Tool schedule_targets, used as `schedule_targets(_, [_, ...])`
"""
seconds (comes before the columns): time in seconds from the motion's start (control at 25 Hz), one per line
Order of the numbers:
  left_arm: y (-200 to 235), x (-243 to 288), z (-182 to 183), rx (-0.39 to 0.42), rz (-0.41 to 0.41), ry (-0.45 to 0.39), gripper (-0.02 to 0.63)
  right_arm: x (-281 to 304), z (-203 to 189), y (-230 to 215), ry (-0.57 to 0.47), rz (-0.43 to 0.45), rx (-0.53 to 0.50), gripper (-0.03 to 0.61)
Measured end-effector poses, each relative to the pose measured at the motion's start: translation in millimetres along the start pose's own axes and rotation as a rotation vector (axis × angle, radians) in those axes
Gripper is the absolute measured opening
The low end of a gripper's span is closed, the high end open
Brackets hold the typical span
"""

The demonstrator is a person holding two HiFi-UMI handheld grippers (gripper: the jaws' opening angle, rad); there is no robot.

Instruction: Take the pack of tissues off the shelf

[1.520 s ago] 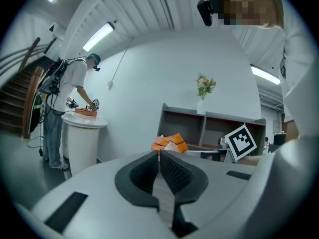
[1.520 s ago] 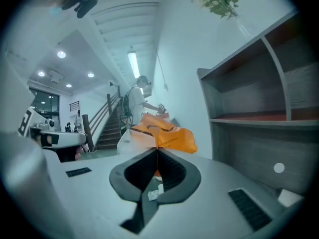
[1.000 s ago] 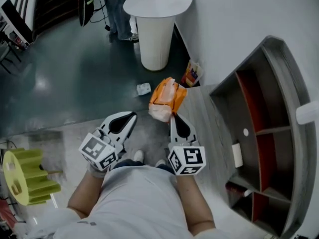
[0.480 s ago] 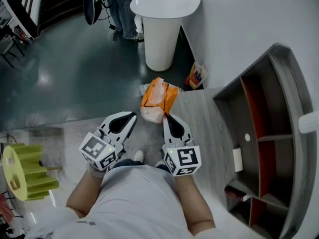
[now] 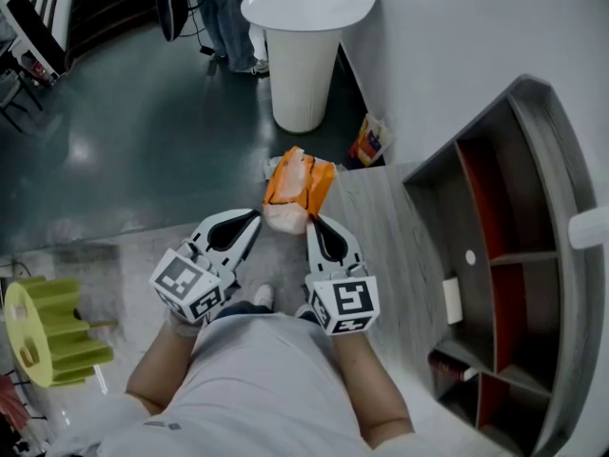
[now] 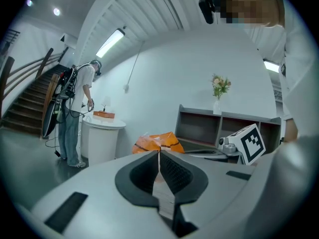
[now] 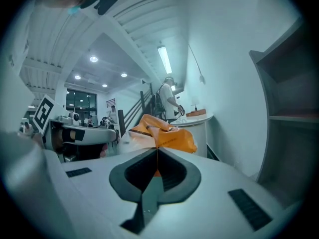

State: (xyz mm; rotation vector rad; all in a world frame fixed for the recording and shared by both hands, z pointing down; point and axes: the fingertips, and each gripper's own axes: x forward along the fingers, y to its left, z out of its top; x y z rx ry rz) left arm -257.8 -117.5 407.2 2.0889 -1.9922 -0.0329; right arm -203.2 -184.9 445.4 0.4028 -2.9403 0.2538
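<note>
My right gripper (image 5: pixel 314 221) is shut on the orange and white pack of tissues (image 5: pixel 296 191), which sticks out past its tips over the floor. The right gripper view has the pack (image 7: pixel 162 135) pinched at the jaws' tip (image 7: pixel 157 148). My left gripper (image 5: pixel 252 220) is shut with nothing in it, just left of the pack; the pack (image 6: pixel 157 143) shows beyond its closed jaws (image 6: pixel 159 152) in the left gripper view. The grey shelf unit (image 5: pixel 519 255) with red back panels stands at the right.
A white round pedestal table (image 5: pixel 306 36) stands ahead, with a person (image 5: pixel 224 12) behind it. A small snack bag (image 5: pixel 371 141) and a scrap lie on the floor near the wall. A yellow-green object (image 5: pixel 43 336) sits at the left. A white vase (image 5: pixel 588 227) tops the shelf.
My right gripper has carried the pack of tissues leftward, away from the shelf and closer to the left gripper. The left gripper has stayed put.
</note>
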Motion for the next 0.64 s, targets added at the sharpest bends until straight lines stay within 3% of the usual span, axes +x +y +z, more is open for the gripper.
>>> schedule_targets(0.64, [-10,10,-1,0.005,-0.022,0.005,0.018,-13,-3,-19,-0.006,-0.052,0.021,0.020])
